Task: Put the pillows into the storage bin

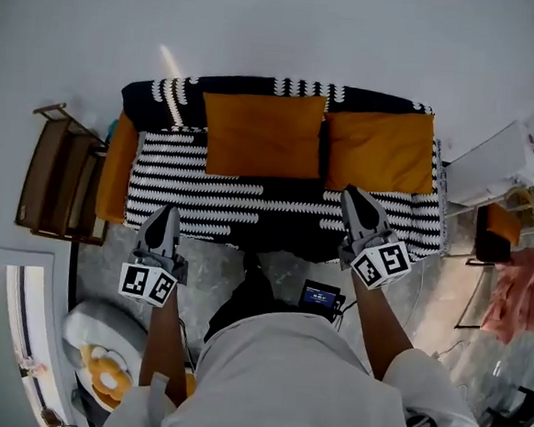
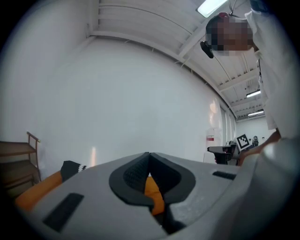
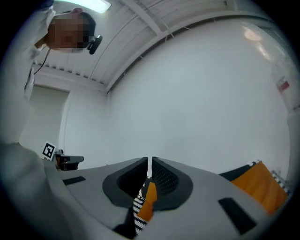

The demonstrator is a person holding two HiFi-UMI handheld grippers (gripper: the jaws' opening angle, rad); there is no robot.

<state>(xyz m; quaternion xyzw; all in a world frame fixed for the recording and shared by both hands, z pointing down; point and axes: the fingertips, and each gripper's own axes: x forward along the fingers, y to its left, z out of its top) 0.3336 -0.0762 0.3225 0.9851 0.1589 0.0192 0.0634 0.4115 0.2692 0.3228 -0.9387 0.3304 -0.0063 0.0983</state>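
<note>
Two orange pillows sit side by side on the far part of the sofa (image 1: 204, 198), leaning on its back: left pillow (image 1: 264, 134), right pillow (image 1: 380, 151), edges nearly touching. The sofa cover is black and white patterned. An orange side cushion (image 1: 117, 169) stands at the sofa's left end. My left hand-held gripper (image 1: 165, 213) is over the near left edge of the seat, pointing level at the sofa, jaws pressed together with nothing between them. The left pillow lies farther off and to the right of it, well apart. In the left gripper view the closed tips (image 2: 149, 154) face the white wall, and orange shows only below, behind them. My right hand-held gripper (image 1: 350, 195) is over the seat just near the right pillow's near edge, not touching it. Its jaws are closed down to a hairline slit (image 3: 150, 161) and grip nothing; striped cover and orange fabric show beyond. A wooden rack (image 1: 58, 178) stands left of the sofa and a white box (image 1: 496, 166) right of it. I can't tell which item is the bin.
</note>
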